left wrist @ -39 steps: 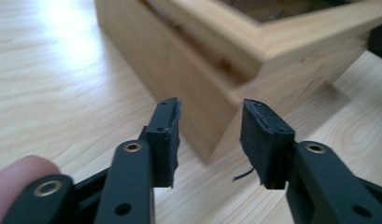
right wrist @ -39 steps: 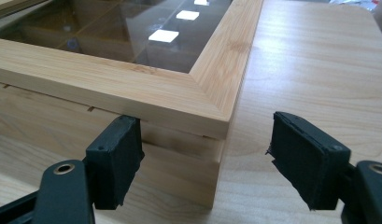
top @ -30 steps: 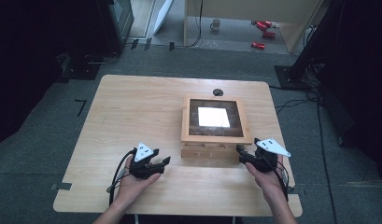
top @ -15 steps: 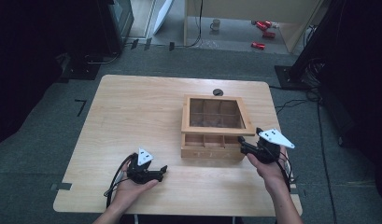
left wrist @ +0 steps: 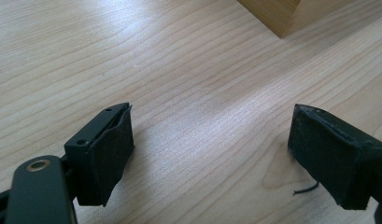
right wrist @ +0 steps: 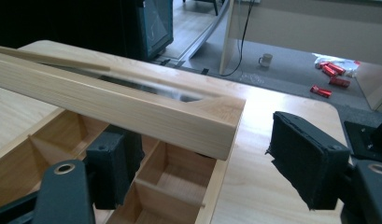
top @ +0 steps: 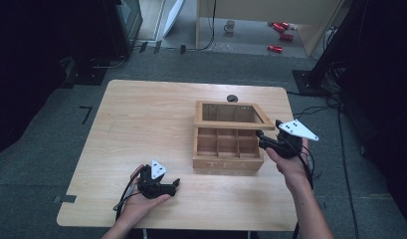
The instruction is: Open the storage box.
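A wooden tea box (top: 228,163) with several empty compartments stands right of the table's middle. Its glass-paned lid (top: 231,124) is tilted up at the front. My right gripper (top: 261,139) is at the lid's right front corner. In the right gripper view the lid (right wrist: 132,107) lies over the left jaw, and the right pad (right wrist: 300,158) stands apart from it, so my right gripper (right wrist: 202,137) is open. My left gripper (top: 176,187) rests low near the table's front edge, left of the box. Its jaws have just been opening, and my left gripper (left wrist: 212,126) has bare wood between its jaws.
The light wooden table (top: 141,124) has a round cable hole (top: 232,98) behind the box. One box corner (left wrist: 282,14) shows ahead of the left jaws. On the floor beyond the table are red cans (top: 280,30) and a mug (top: 231,25).
The lid has gone from flat on the box to tilted up, rising with my right gripper. My left gripper's jaws have spread wider while the hand stayed in place.
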